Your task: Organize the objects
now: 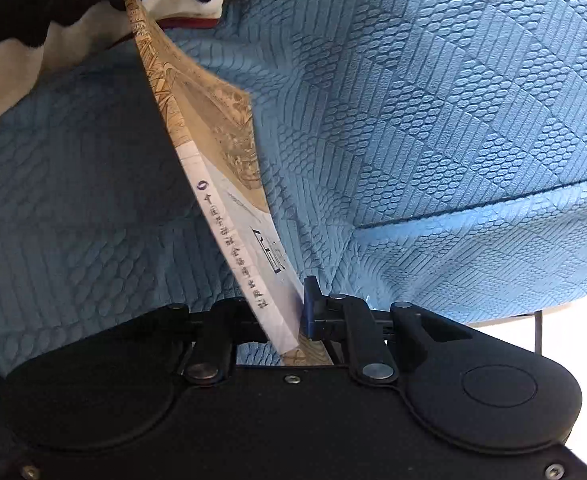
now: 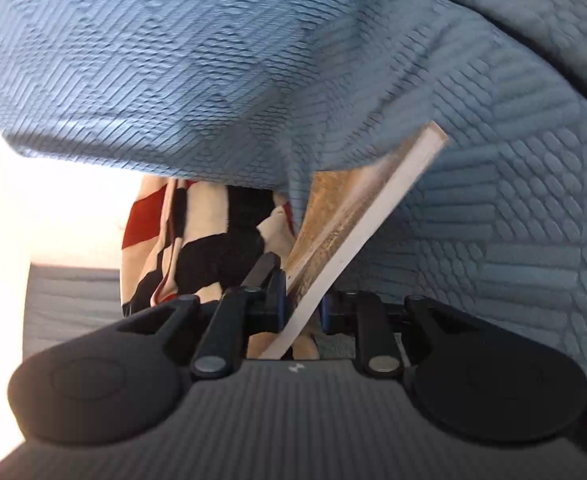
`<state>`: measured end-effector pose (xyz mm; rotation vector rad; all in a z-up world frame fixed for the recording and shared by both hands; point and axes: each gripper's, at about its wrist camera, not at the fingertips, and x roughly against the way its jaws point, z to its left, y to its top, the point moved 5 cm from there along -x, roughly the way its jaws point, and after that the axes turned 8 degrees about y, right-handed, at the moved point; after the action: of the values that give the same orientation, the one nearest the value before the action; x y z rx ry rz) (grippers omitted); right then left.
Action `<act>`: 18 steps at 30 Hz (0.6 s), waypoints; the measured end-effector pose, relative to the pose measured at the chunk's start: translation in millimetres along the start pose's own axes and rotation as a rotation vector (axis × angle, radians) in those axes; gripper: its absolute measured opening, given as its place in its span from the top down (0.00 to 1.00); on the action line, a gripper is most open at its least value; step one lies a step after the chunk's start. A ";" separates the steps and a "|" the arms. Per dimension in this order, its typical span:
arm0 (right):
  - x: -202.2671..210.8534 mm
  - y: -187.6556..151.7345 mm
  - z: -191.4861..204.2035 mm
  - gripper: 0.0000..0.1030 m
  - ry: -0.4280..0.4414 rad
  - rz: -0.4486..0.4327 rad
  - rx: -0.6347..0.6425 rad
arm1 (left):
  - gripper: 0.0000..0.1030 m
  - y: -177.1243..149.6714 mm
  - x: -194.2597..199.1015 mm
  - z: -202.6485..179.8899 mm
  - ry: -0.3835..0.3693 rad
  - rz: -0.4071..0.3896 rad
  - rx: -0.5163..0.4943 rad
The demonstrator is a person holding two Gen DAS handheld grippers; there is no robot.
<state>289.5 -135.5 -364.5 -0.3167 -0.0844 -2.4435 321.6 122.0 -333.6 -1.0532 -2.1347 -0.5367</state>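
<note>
Blue-padded left gripper (image 1: 281, 312) and right gripper (image 2: 303, 308) clamp one book (image 1: 197, 136).

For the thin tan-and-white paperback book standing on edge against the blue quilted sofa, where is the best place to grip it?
Grip the thin tan-and-white paperback book across its thickness at the near lower corner, coming in along its covers. It is slim and flat, so narrow jaws span it. The left hand-held gripper already clamps the spine end there, and the right hand-held gripper the page edge.

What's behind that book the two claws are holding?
Behind the book lies blue quilted fabric, plus a red, white and black cloth at its far end. Whatever the book covers stays hidden.
</note>
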 end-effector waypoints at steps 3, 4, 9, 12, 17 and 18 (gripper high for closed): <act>-3.3 5.9 -6.6 0.78 0.003 -0.006 -0.032 | 0.88 2.9 2.3 1.8 0.002 -0.002 -0.003; -5.0 8.5 -7.7 0.76 0.003 -0.007 -0.029 | 0.88 3.6 3.5 2.5 0.000 -0.003 -0.003; -2.2 30.8 -27.9 0.56 -0.038 -0.088 -0.092 | 0.88 8.4 4.9 4.4 -0.007 -0.004 -0.001; -3.3 42.9 -39.9 0.56 -0.039 -0.111 -0.125 | 0.88 11.8 4.5 4.2 0.008 -0.007 -0.005; -12.4 49.1 -41.5 0.67 -0.097 -0.076 -0.088 | 0.87 13.9 1.2 0.9 0.039 -0.013 -0.039; -13.7 49.3 -42.4 0.73 -0.113 -0.075 -0.083 | 0.87 14.0 0.9 0.6 0.040 -0.014 -0.040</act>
<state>322.0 -171.4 -409.9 -0.4970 -0.0440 -2.5063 332.4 131.1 -332.5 -1.0422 -2.1059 -0.6047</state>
